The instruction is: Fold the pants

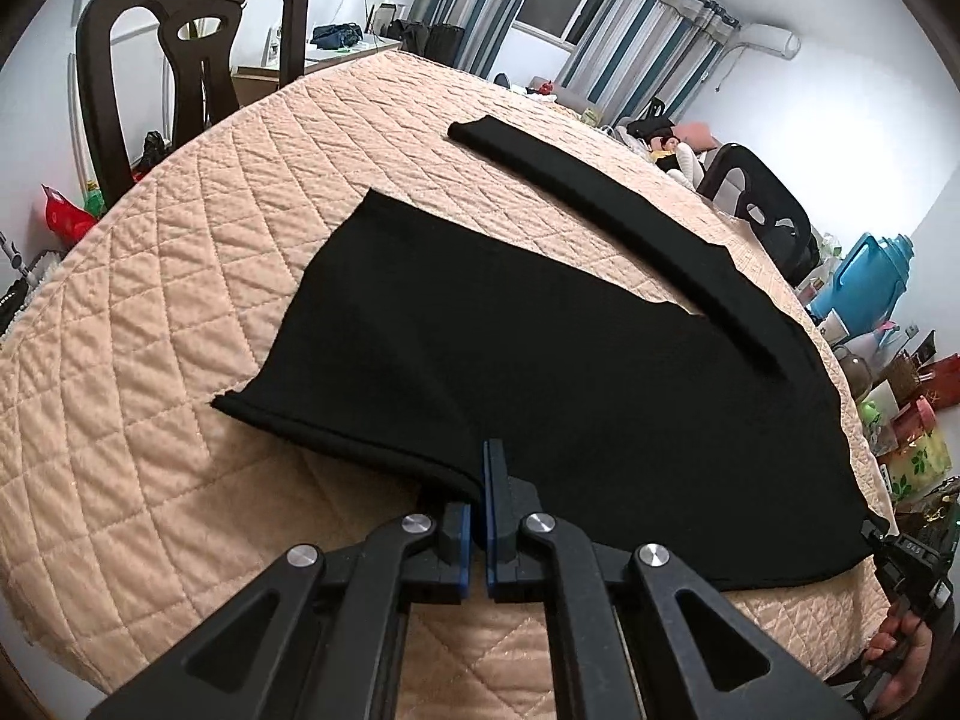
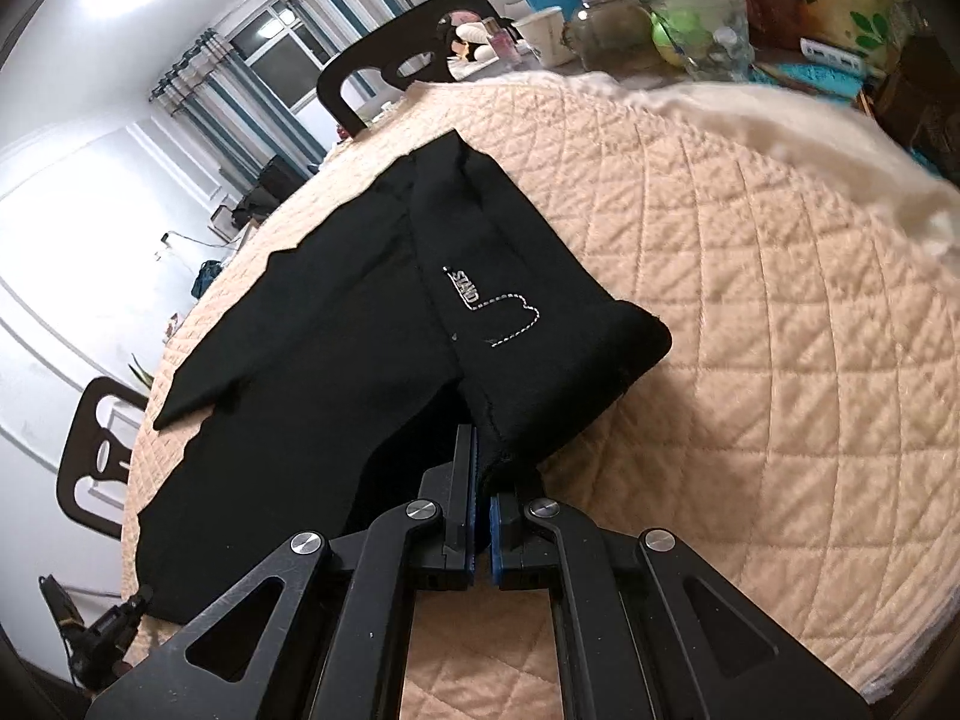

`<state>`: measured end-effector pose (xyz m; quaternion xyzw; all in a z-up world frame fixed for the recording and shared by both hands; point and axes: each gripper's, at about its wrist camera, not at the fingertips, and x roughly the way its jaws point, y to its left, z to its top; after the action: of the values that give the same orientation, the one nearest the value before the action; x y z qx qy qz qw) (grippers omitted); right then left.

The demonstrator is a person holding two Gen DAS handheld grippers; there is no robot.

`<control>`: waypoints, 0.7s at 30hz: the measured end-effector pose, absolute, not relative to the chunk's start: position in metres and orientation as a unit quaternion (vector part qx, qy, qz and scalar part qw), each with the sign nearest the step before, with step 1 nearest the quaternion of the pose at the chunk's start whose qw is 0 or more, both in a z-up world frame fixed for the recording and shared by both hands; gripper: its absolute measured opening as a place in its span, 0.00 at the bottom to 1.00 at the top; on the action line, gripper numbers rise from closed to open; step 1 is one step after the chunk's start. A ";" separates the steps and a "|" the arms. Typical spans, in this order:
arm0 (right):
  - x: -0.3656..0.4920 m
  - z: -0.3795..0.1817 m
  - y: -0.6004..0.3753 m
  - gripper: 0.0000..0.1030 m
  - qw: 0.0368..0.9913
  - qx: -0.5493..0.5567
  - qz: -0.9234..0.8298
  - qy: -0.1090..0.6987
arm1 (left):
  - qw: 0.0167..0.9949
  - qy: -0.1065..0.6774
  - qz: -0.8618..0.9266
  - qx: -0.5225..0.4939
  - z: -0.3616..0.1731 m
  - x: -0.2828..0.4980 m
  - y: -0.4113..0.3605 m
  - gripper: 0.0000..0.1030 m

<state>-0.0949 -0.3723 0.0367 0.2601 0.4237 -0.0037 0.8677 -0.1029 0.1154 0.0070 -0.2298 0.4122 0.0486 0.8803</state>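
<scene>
Your black pants [image 1: 540, 360] lie spread on the quilted peach cover of the worktop [image 1: 150, 480], one leg [image 1: 600, 228] stretching away toward one o'clock in the left wrist view. In the right wrist view, white stitching on the pants [image 2: 480, 300] traces an outline with a few small letters beside it; they sit upside down and I cannot read them surely.

Your left hand-held gripper [image 1: 485, 462] tilts down at the cloth, its blue-padded jaws clamped tight on the hem edge at six o'clock. Your right hand-held gripper [image 2: 480, 468] tilts down likewise, jaws pinched on the pants' edge by the seam. At four o'clock in the left view, fingers of your right hand [image 1: 900, 654] wrap its handle.

Counted: one pair of pants, two grippers, two dark chairs [image 1: 192, 60] in each view.
</scene>
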 end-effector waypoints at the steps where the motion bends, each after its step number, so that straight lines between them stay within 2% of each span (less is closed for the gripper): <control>1: -0.096 0.036 -0.374 0.02 0.867 0.263 -0.004 0.423 | 0.882 0.411 0.049 -0.227 0.008 -0.105 0.115 0.04; 4: -0.095 0.033 -0.374 0.02 0.868 0.259 0.001 0.424 | 0.883 0.417 0.047 -0.213 0.005 -0.105 0.116 0.05; 7: -0.097 0.023 -0.379 0.03 0.855 0.279 0.005 0.436 | 0.885 0.413 0.051 -0.209 0.008 -0.111 0.119 0.10; 9: -0.102 0.026 -0.378 0.07 0.859 0.277 0.009 0.431 | 0.887 0.406 0.066 -0.209 0.012 -0.116 0.126 0.11; 15: -0.109 0.044 -0.373 0.09 0.876 0.255 0.015 0.409 | 0.892 0.378 0.138 -0.206 0.019 -0.126 0.154 0.11; 21: -0.110 0.036 -0.376 0.12 0.864 0.260 0.004 0.430 | 0.896 0.358 0.178 -0.194 0.029 -0.129 0.166 0.11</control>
<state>-0.1099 -0.3760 0.0362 0.2601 0.4303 0.0043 0.8644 -0.1291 0.1659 0.0294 -0.1940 0.3580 0.1784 0.8958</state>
